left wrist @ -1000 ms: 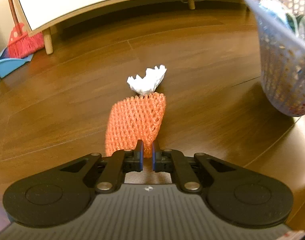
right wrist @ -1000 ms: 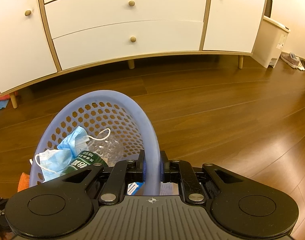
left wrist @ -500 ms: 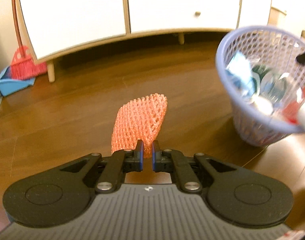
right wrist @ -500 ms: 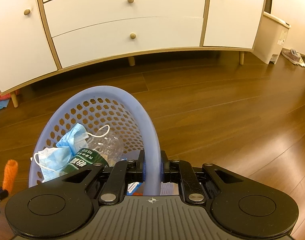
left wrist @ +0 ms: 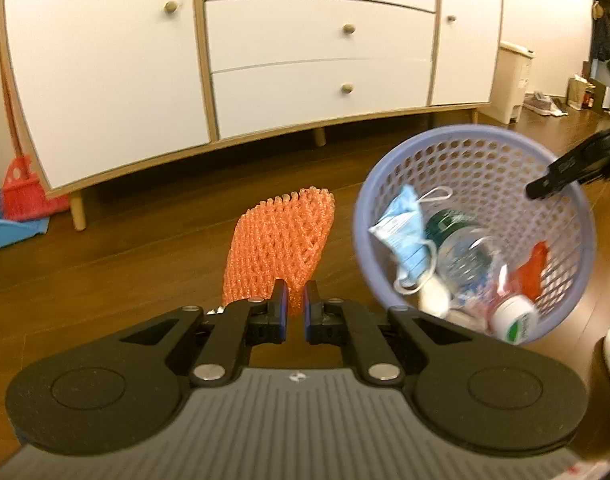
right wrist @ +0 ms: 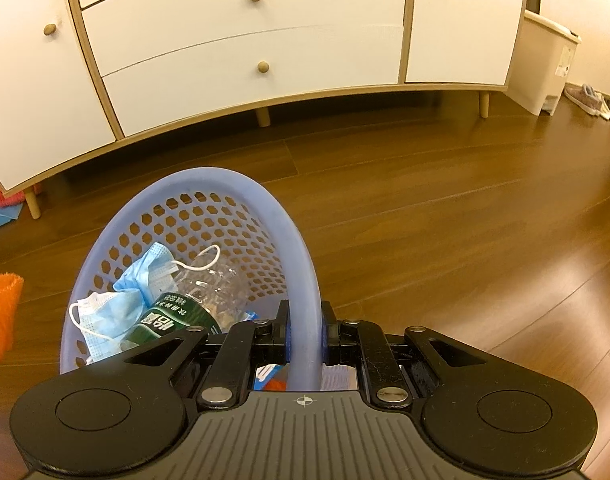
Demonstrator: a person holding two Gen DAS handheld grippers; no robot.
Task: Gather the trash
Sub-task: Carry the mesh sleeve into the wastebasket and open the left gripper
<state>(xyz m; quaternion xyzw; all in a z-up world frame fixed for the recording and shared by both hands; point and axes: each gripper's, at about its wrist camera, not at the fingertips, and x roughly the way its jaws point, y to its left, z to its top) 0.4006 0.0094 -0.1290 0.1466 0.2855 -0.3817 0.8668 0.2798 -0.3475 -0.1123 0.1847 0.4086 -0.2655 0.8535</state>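
The left gripper (left wrist: 295, 300) pinches the lower edge of the orange net (left wrist: 279, 248), which stands up in front of it, clear of the floor. The right gripper (right wrist: 305, 328) is clamped on the basket (right wrist: 301, 248) rim, tilting its mouth toward the net. The net sits just left of the basket — not yet over it. To finish well, I'd carry the net across the near rim and let go only once it hangs inside, since foam mesh is light and may cling to a pad. Inside lie a mask (left wrist: 405, 232), a bottle (left wrist: 461, 248) and other scraps — room remains. Behind stand a sideboard (left wrist: 265, 60) and a broom (left wrist: 23, 188); nothing blocks the path.
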